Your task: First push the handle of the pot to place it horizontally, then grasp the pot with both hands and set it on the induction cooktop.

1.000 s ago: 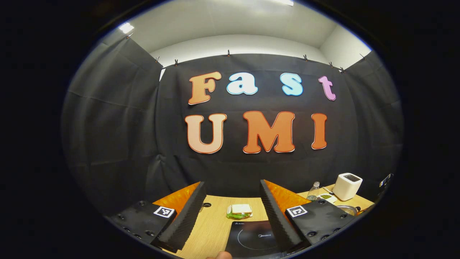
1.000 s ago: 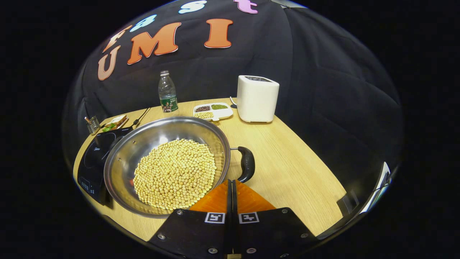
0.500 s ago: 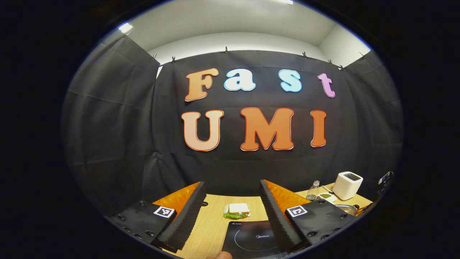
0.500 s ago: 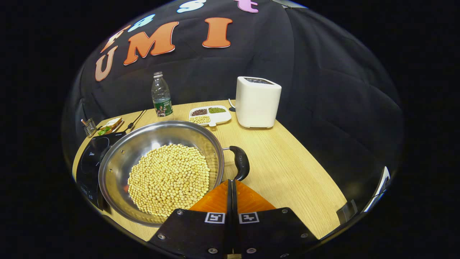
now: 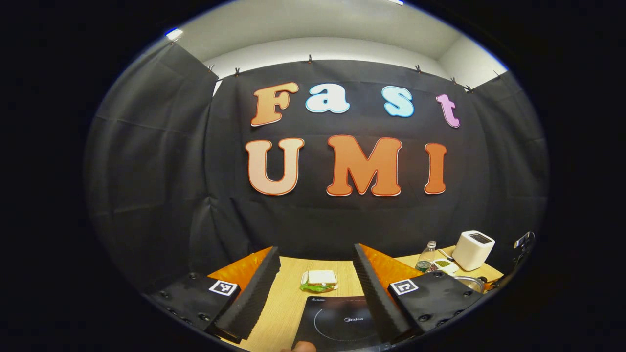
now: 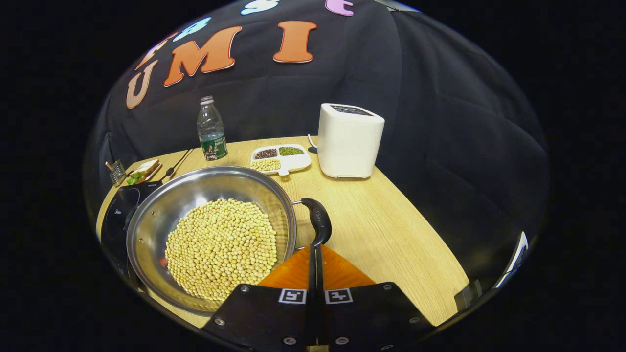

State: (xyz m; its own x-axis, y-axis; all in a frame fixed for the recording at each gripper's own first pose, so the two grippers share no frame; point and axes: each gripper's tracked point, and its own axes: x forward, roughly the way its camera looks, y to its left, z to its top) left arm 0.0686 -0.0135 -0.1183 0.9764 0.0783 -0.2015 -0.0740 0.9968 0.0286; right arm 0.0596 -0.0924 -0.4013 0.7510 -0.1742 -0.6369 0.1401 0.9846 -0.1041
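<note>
I have the right gripper (image 6: 313, 247) with its fingers pressed together, pinching nothing, so they make one narrow blunt tip right at the near end of the pot's black handle (image 6: 317, 221), which suits a push better than spread fingers would. The pot (image 6: 210, 234), full of pale beans, sits toward the near-left corner of the table (image 6: 391, 230), its left side touching or overlapping the induction cooktop (image 6: 117, 215), so the carry should be short. I hold the left gripper (image 5: 315, 276) spread wide above the cooktop's near edge, empty, I judge so it is ready to take the pot's far side once the handle is turned
</note>
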